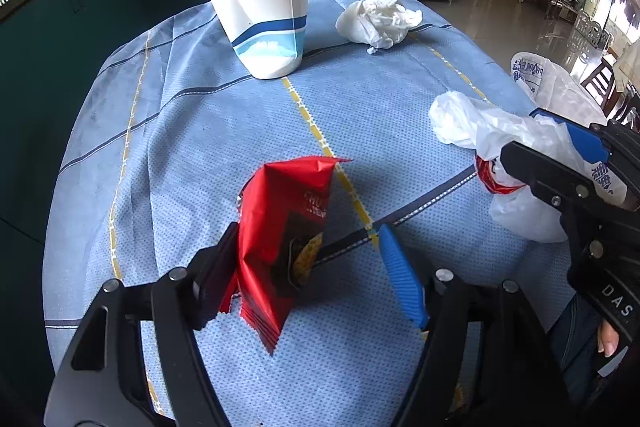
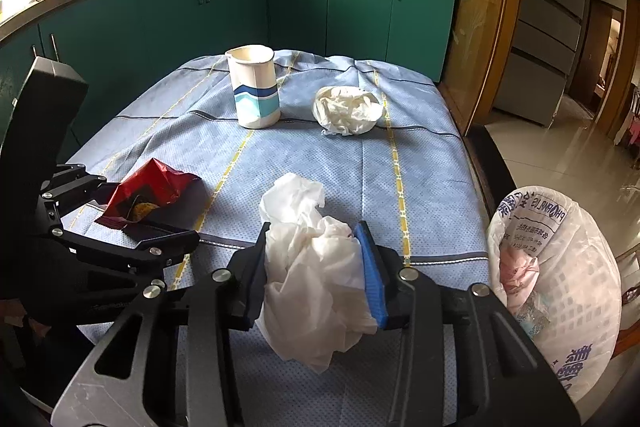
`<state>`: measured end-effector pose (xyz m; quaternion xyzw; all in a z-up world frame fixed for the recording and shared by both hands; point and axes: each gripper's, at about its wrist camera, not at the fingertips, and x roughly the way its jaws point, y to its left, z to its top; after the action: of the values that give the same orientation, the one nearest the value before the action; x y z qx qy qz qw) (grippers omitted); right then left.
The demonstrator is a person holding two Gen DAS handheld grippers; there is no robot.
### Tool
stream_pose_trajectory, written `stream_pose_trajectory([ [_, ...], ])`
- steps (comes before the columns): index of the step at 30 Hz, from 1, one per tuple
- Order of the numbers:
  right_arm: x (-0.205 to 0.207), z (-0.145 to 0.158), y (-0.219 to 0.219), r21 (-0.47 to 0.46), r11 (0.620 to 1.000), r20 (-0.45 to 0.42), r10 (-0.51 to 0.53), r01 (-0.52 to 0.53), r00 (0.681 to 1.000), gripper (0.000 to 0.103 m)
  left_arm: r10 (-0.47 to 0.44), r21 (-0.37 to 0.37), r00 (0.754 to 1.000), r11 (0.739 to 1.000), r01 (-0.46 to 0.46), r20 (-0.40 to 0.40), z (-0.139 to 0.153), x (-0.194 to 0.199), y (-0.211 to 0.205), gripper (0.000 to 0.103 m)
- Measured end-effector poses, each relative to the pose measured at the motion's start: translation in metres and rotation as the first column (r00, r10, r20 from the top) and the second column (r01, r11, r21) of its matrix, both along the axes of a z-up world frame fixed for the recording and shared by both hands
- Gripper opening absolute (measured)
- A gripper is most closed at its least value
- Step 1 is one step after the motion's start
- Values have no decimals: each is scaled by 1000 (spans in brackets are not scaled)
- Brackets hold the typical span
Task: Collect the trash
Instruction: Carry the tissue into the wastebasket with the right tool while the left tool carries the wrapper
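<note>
A red snack wrapper (image 1: 280, 223) sits on the blue tablecloth between the fingers of my left gripper (image 1: 308, 233), against the black left finger. The blue right pad (image 1: 400, 279) stands clear of the wrapper, so the gripper is open. My right gripper (image 2: 314, 231) is shut on a crumpled white tissue (image 2: 316, 267) and holds it just above the cloth. In the left wrist view, the right gripper (image 1: 536, 143) and its tissue (image 1: 468, 119) are at the right. In the right wrist view, the left gripper (image 2: 150, 209) and wrapper (image 2: 148, 191) are at the left.
A white paper cup with blue bands (image 1: 264, 23) (image 2: 256, 91) stands upright at the far end. A second crumpled white wad (image 1: 376, 19) (image 2: 348, 109) lies to its right. A white printed plastic bag (image 2: 560, 267) (image 1: 540, 79) gapes open off the table's right edge. Green cabinets stand behind.
</note>
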<state>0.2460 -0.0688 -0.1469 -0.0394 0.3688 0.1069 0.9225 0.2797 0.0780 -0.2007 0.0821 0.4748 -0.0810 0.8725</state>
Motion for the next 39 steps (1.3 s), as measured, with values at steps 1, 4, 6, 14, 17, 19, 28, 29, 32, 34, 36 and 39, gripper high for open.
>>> stream_pose_trajectory([
  [1, -1, 0, -2, 5, 1000, 0, -3, 3, 1000, 41, -2, -2, 1000, 1000, 2, -1, 0, 0, 0, 71],
  [4, -3, 1, -9, 20, 1000, -2, -22, 22, 1000, 41, -7, -19, 1000, 1000, 7, -8, 0, 0, -1, 70],
  [6, -4, 0, -12, 25, 999, -5, -31, 31, 1000, 41, -15, -29, 1000, 999, 15, -6, 0, 0, -1, 60],
  [14, -10, 0, -18, 27, 999, 5, -47, 47, 999, 41, -49, -62, 993, 996, 56, 107, 22, -11, -4, 38],
  [17, -13, 5, -21, 28, 998, 23, -60, 60, 998, 41, -63, -81, 980, 994, 80, 190, 39, -18, -7, 37],
  [19, -17, 10, -24, 19, 997, 41, -73, 72, 996, 41, -60, -86, 969, 993, 83, 239, 48, -22, -8, 37],
  [28, -28, 28, -43, -67, 984, 125, -155, 164, 980, 41, 0, -34, 911, 999, 16, 414, 79, -28, -34, 38],
  [29, -30, 29, -48, -72, 981, 132, -170, 181, 977, 41, -7, -37, 909, 999, 25, 417, 80, -28, -41, 38],
  [32, -34, 31, -67, -75, 971, 143, -214, 226, 966, 41, -40, -37, 907, 997, 61, 418, 80, -27, -62, 38],
  [34, -37, 31, -84, -75, 961, 148, -253, 266, 956, 41, -63, -32, 907, 996, 84, 416, 78, -27, -77, 38],
  [36, -41, 31, -100, -76, 950, 154, -288, 302, 945, 41, -80, -28, 907, 995, 101, 415, 75, -26, -88, 38],
  [39, -48, 30, -129, -77, 928, 164, -349, 365, 923, 41, -101, -17, 907, 993, 118, 408, 71, -22, -105, 38],
])
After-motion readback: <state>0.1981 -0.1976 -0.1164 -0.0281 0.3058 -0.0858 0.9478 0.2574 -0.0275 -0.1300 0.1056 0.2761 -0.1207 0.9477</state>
